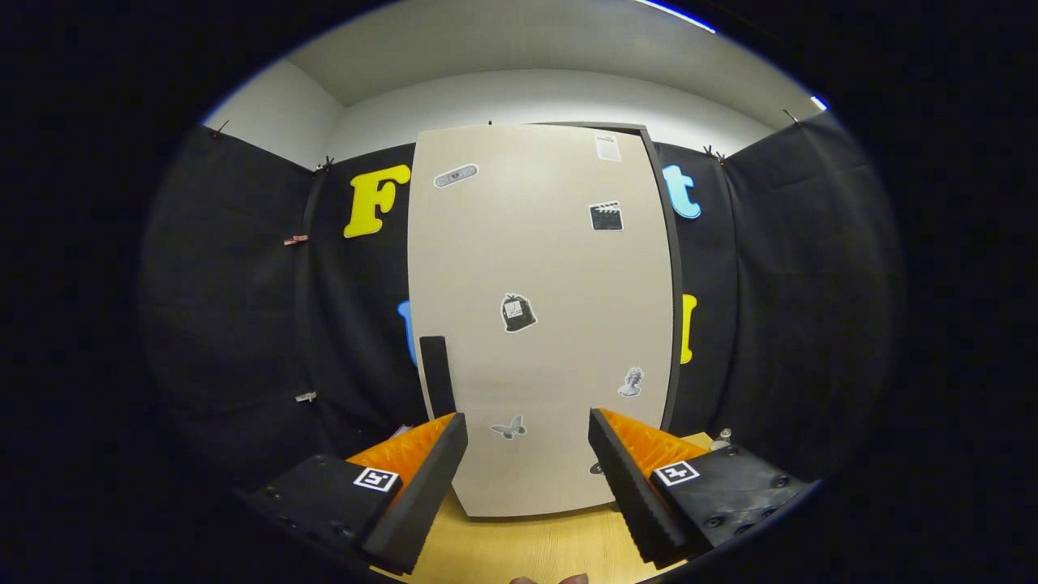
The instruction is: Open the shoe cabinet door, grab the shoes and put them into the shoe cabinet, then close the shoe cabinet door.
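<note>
A tall beige shoe cabinet (539,316) stands upright on the wooden table, straight ahead of my gripper (527,430). Its door is closed and carries several small stickers. A dark vertical handle (436,375) runs along the door's left edge, just above and beyond my left finger. The cabinet's dark side panel (670,308) shows along the right. My gripper is open, its fingers spread wide with nothing between them, a short way in front of the door's lower part.
The light wooden table top (527,547) runs under the fingers up to the cabinet's foot. Black cloth walls close in on the left, right and behind the cabinet. A small metal object (720,439) sits on the table right of the cabinet.
</note>
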A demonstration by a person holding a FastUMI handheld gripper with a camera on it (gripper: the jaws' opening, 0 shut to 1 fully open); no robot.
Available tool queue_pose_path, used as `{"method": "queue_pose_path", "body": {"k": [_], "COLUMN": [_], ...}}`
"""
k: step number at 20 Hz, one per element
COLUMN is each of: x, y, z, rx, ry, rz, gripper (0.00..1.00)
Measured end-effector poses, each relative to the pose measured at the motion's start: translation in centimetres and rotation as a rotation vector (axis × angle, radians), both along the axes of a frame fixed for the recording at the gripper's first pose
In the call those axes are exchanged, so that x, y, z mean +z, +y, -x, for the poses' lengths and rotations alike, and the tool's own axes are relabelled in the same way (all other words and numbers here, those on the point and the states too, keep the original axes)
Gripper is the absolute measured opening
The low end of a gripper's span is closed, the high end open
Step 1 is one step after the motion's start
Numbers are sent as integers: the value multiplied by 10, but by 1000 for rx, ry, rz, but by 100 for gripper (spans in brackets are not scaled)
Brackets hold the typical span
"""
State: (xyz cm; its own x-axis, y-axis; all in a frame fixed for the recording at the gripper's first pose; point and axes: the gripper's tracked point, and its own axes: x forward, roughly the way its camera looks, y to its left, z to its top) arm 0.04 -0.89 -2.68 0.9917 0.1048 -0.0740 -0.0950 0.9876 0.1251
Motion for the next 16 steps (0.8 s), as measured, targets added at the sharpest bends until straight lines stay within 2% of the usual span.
{"method": "queue_pose_path", "body": {"k": [16], "x": [-2], "y": [1], "z": [-2], "rx": [13], "ry": [-4], "rz": [2], "gripper": [98]}}
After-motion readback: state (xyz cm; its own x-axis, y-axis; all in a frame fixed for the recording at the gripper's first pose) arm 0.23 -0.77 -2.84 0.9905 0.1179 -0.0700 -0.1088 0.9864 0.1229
